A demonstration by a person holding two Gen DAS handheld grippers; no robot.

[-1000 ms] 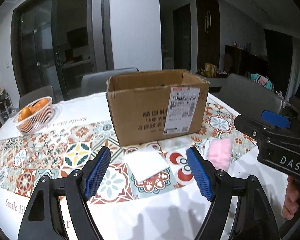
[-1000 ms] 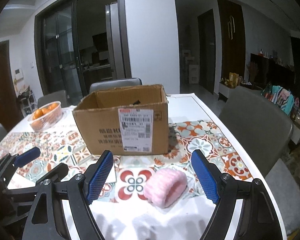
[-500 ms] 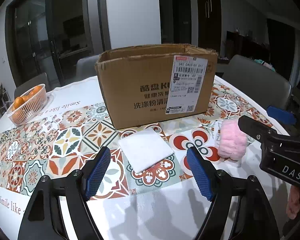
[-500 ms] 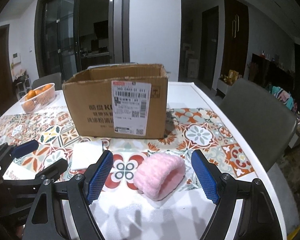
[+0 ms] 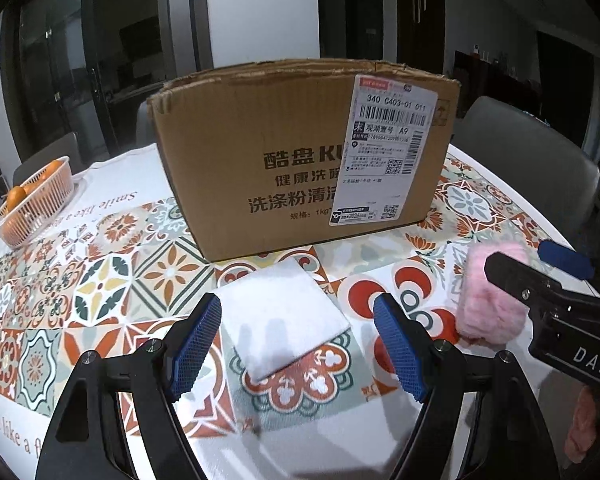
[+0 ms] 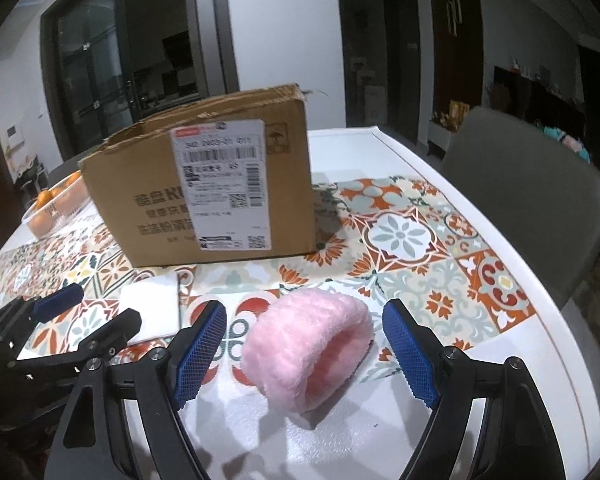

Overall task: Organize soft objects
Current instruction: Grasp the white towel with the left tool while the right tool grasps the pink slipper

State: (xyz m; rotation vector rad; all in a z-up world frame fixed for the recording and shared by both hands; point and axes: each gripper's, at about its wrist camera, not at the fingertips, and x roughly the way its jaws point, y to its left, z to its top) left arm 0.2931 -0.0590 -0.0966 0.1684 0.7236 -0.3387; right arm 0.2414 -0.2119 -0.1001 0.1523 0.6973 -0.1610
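A folded white cloth [image 5: 285,316] lies flat on the patterned tablecloth in front of the open cardboard box [image 5: 300,152]. My left gripper [image 5: 300,348] is open, low over the table, with its blue pads on either side of the cloth's near part. A fluffy pink band [image 6: 306,350] lies to the right of the cloth; it also shows in the left wrist view [image 5: 488,300]. My right gripper [image 6: 304,354] is open, its pads flanking the pink band. The cloth also shows in the right wrist view [image 6: 152,308], and so does the box [image 6: 204,196].
A basket of oranges [image 5: 34,204] stands at the far left of the table. Grey chairs [image 6: 528,200] stand around the table. The table's white edge [image 6: 560,320] runs close on the right. The left gripper's body [image 6: 60,344] sits left of my right gripper.
Both grippers have moved forward and down toward the table. The cloth now lies between the left pads and the pink band between the right pads. Both stay open.
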